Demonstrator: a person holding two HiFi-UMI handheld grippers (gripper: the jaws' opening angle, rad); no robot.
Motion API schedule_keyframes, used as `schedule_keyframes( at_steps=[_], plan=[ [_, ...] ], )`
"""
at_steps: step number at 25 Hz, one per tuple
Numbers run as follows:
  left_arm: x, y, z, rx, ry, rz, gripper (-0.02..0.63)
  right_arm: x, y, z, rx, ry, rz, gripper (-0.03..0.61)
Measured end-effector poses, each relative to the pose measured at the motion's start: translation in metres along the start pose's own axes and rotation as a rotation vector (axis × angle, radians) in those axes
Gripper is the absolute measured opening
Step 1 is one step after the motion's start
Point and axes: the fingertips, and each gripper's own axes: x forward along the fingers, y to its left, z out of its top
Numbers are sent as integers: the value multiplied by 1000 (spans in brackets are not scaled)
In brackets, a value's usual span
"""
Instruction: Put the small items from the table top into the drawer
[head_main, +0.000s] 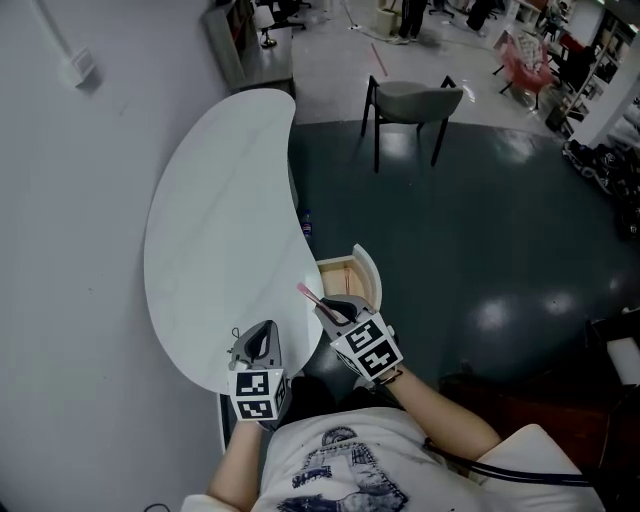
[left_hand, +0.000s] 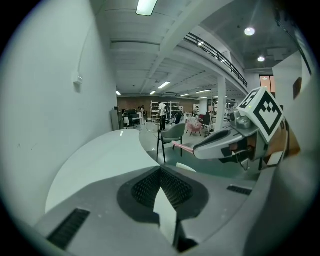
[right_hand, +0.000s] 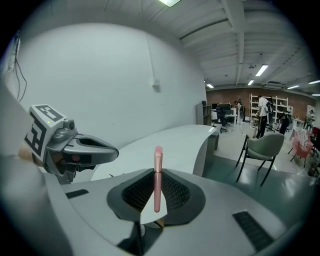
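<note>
The table (head_main: 215, 230) fills the left half of the head view, and the open drawer (head_main: 345, 272) juts from its edge at centre. Just below the drawer our right gripper (head_main: 332, 310) is pinched on a thin pink stick (head_main: 307, 294) that pokes up and left past the tips, while our left gripper (head_main: 262, 338), lower left, is closed tight on nothing. We judge that so slim a grip could let the stick pivot or slip, and that releasing short of the narrow drawer would send it to the floor.
</note>
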Motion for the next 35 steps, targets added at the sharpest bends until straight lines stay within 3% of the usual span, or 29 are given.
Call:
schedule_keyframes(
  at_steps=[10,17,35],
  plan=[
    [10,-73,8,11,-24,-19,20,-75,-43,-27,42,-48,-77,60],
    [21,-100,19,35,-31,-51,20,-100,-68,-36,82,-61,-135,60],
    [112,-84,17,59,38,-175,20,-45,-122,-70,243,39,-249,60]
  ],
)
